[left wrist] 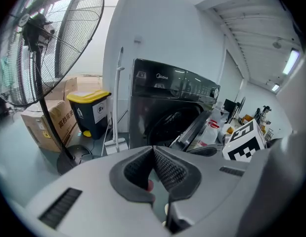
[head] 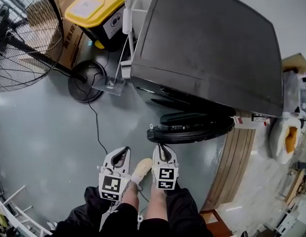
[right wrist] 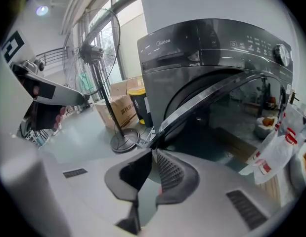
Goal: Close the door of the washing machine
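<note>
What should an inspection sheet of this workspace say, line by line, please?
Surface: grey floor, smooth.
Job's things: dark washing machine; its round door stands open.
Clutter: standing fan, yellow-lidded bin and cardboard box left of the machine.
Grippers: left gripper and right gripper are low, short of the door; each has its tips together and nothing between them.
Cables: black cable lies on the floor, running from near the fan's base.
Surroundings: wooden boards right of the machine.

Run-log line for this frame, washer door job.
washing machine door: open | left gripper: shut, empty | right gripper: shut, empty, near door edge | contact: unclear
</note>
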`<state>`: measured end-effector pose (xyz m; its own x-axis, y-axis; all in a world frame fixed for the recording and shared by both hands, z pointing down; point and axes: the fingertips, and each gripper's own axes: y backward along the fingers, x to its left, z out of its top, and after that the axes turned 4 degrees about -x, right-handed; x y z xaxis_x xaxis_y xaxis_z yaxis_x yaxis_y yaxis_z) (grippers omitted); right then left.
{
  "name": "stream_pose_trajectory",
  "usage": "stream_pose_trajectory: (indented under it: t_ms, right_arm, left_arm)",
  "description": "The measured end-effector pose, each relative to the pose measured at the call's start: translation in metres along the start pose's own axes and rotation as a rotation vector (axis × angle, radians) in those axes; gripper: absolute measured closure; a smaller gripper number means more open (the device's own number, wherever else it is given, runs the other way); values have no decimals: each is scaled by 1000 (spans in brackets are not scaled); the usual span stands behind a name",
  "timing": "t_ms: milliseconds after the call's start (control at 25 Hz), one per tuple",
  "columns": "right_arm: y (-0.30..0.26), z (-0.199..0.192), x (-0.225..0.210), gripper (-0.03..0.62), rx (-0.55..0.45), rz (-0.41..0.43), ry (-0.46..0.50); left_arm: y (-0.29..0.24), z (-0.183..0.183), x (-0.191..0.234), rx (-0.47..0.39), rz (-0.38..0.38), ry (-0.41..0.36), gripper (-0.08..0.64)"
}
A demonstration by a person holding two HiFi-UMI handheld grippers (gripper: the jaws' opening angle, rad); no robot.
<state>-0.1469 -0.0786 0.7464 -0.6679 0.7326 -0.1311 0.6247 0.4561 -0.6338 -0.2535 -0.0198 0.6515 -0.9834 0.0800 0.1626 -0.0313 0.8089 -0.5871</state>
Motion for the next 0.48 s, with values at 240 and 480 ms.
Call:
stream_pose_trajectory:
  t_ms: [240,480]
  right_arm:
    - [-20,25,-8,574,-27,9,18]
    - [-38,34,-9,574,-19,38,32]
  left_arm:
    - [-14,11,9,-15,32,25,535]
    - [-24,24,14,-40,55,43,537]
